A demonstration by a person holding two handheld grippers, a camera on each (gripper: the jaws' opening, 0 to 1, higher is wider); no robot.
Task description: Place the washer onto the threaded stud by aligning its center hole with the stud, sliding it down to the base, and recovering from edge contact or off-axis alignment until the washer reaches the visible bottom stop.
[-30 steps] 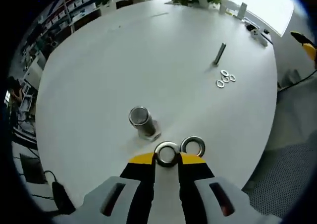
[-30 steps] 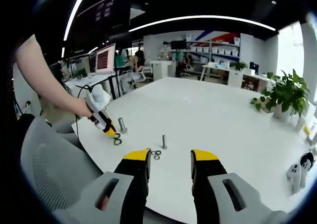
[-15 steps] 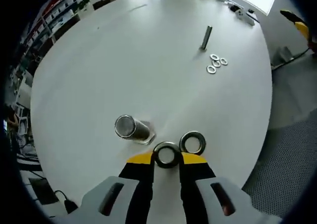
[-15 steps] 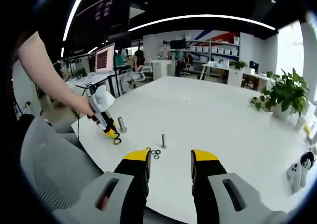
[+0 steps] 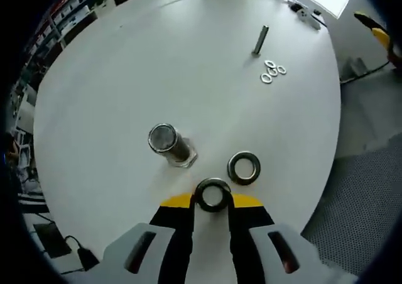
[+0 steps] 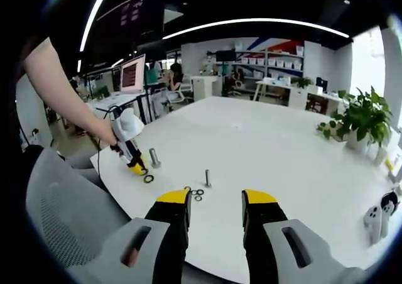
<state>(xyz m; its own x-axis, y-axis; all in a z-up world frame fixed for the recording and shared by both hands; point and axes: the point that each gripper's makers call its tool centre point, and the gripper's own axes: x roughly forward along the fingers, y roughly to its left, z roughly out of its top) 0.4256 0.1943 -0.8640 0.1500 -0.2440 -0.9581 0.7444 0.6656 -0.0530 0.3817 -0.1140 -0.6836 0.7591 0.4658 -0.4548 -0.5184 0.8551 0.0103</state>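
Between gripper (image 5: 212, 203) tips: washer (image 5: 213, 195), flat.

We are looking at an open-plan office: a lit computer monitor (image 6: 130, 75) on a desk, white shelving (image 6: 276, 63) stacked with boxes, and a leafy green potted plant (image 6: 364, 122) beside a round white table (image 6: 264, 139).

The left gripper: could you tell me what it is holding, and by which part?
The left gripper holds a washer, pinched by its outer rim between the yellow-tipped jaws.

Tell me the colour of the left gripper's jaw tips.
Yellow tips on black jaws, clearest in the left gripper view, where the left gripper clamps a metal washer.
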